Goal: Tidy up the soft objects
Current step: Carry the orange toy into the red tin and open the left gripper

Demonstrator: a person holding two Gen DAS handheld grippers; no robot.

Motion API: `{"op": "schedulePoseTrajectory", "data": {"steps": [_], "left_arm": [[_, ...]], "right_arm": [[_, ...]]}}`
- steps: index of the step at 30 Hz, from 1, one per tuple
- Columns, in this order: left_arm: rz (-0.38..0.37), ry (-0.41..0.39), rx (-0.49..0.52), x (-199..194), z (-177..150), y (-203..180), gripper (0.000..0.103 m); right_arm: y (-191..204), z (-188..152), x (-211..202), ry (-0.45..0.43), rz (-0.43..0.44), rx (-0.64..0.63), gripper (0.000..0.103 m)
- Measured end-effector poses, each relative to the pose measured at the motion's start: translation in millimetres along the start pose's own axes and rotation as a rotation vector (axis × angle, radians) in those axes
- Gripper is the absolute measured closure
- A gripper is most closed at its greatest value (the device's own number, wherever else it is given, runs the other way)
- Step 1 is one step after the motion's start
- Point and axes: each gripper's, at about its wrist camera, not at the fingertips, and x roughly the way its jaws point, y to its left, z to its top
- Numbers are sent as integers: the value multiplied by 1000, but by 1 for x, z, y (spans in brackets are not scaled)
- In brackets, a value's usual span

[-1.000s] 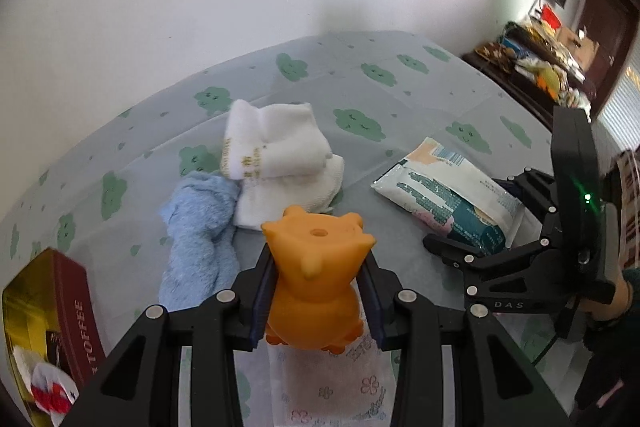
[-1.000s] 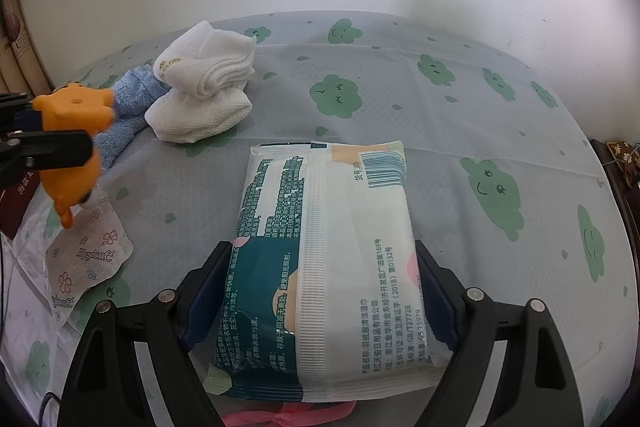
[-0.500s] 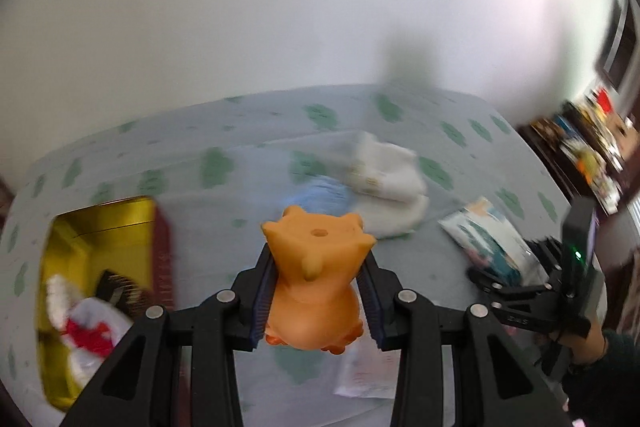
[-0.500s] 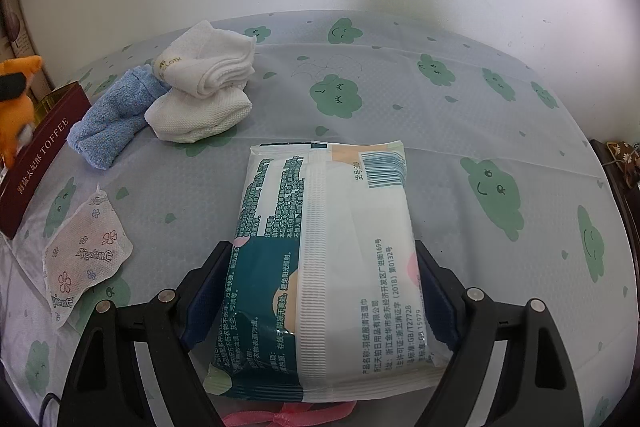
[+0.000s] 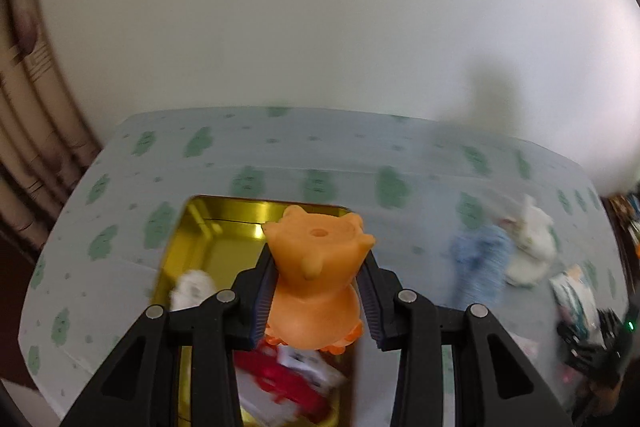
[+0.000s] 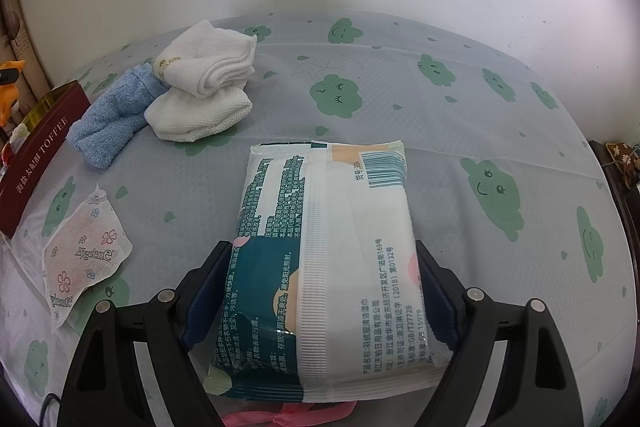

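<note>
Left gripper: the left gripper (image 5: pixel 316 287) points steeply down, its two pads clamped on the sides of the orange toy (image 5: pixel 316 275), which sits upright between them.
Orange toy position: held in the air above the open gold-lined tin (image 5: pixel 216 227), over its near right part; the left wrist view is blurred.
Tin contents: a white fluffy item (image 5: pixel 192 289) by the left finger and a red-and-white item (image 5: pixel 288 383) below the toy; blur hides what they are.
Right gripper: the right gripper (image 6: pixel 320 303) also tilts steeply down, jaws set wide and pressed against the two long edges of the wipes pack (image 6: pixel 326 259).
Wipes pack position: lengthwise between the pads, its far end lying on the cloud-print tablecloth (image 6: pixel 480 115).
Towels: a folded white towel (image 6: pixel 208 63) lies on another white cloth (image 6: pixel 200 117), touching the blue towel (image 6: pixel 110 119) on their left.
Sachet: a flowered flat sachet (image 6: pixel 84 247) lies near the tin's dark red side.
Pink ribbon: a pink ribbon (image 6: pixel 280 415) shows under the pack's near end.
</note>
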Motion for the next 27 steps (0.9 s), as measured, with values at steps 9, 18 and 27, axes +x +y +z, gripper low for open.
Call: {"op": "schedulePoseTrajectory", "data": {"steps": [9,18,27], "left_arm": [[75,86,-110,51,7,42,64],[116,106,-95,83,16,42,63],[106,137,-102,94,8,43,59]], "right_arm": [[0,-1,1,0,0,0,19],[-1,0,1,1,-1,-1,19],[0,0,1,1,-1,-1,19]]}}
